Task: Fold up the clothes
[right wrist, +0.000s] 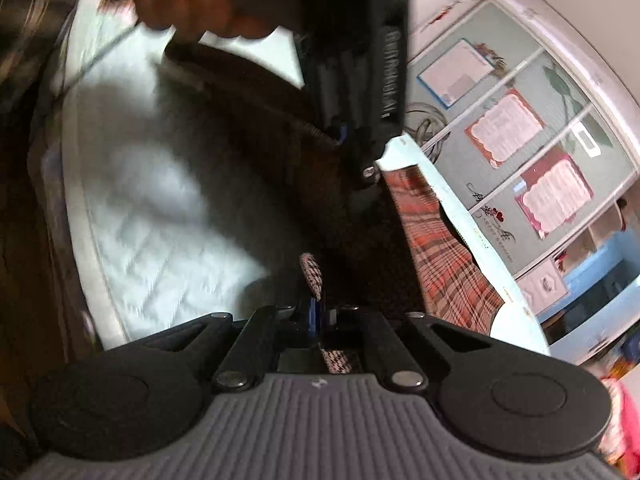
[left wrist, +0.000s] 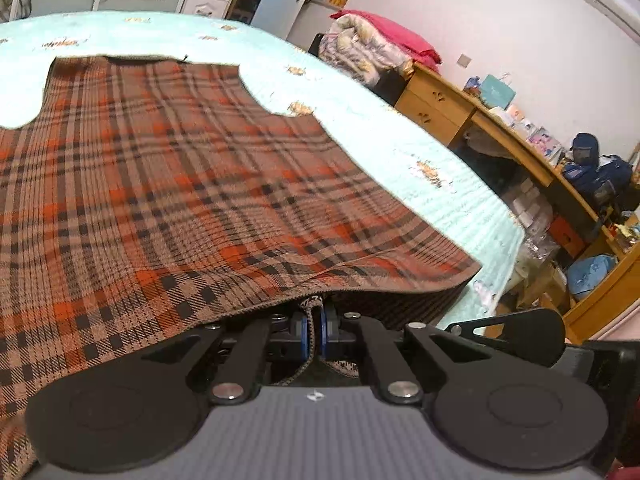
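Lying almost flat on the pale green bedspread (left wrist: 460,184), the plaid dress (left wrist: 180,168) shows no fold yet, only its hem at six o'clock lifted, pinched tight by the left gripper (left wrist: 314,330) and the right gripper (right wrist: 320,320), so the folding looks barely begun.

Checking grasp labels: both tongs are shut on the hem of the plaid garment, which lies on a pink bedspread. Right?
Not quite: the bedspread is pale mint green, not pink, as the left wrist view shows. The rest holds: the left tongs are shut on the hem of the plaid garment, and in the right wrist view the right tongs pinch its fabric too.
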`<state>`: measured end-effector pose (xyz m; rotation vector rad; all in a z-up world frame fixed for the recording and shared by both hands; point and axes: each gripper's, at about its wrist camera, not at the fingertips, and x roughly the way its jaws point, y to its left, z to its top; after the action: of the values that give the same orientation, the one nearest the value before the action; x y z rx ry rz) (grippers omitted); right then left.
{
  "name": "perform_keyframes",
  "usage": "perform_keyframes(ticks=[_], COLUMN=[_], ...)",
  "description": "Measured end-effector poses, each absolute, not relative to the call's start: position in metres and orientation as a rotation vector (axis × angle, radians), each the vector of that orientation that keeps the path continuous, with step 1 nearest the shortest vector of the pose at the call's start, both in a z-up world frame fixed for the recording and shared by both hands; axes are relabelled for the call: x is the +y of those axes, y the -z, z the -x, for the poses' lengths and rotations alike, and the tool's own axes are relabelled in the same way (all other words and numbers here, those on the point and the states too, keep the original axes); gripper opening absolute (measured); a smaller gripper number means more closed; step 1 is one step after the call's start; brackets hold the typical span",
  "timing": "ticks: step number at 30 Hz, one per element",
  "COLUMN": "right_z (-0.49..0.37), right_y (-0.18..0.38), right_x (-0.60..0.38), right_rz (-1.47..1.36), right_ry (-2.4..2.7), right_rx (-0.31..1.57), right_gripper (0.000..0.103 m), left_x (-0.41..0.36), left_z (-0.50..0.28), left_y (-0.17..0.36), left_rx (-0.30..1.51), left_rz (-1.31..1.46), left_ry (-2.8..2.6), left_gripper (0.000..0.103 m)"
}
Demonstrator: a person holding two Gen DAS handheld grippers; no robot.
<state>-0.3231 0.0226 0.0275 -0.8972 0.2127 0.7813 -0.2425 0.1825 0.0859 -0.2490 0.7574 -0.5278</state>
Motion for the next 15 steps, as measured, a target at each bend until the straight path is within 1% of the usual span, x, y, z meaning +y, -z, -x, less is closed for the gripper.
perform_keyframes(ticks=[3,8,11,13,14,15], right_z=[0.324,0.328,0.323,0.323,0.324,0.326], right_y=[-0.031,0.000,-0.005,-0.008,-0.009,-0.010], right_x=[0.022,0.027,0.023,0.021,0.019,0.018], right_rz=[0.888,0.937,0.876,0.839,0.824,0.809], right_ry=[-0.823,-0.859,-0.852,-0.858,-0.860,-0.863], right_rx=[0.236,0.282,0.296,0.313,0.320,0.327], right_gripper=[0.000,0.000,0.000,0.001,0.004,0.004], left_x=[0.179,0.153,0.139,0.136,0.134,0.132], left_z=[0.250,0.263,0.269,0.272,0.274,0.277], left_y=[-0.088,-0.056,-0.038,-0.035,-0.034,-0.034], left_rx=[0.760,0.832,0.843,0.833,0.826,0.819], left_rz=[0.213,0.053,-0.024,-0.039,-0.051,-0.068], left_ry=[0.538,0.516,0.498,0.497,0.499,0.505], left_gripper=[0.003,0.004,0.007,0.012,0.014,0.020])
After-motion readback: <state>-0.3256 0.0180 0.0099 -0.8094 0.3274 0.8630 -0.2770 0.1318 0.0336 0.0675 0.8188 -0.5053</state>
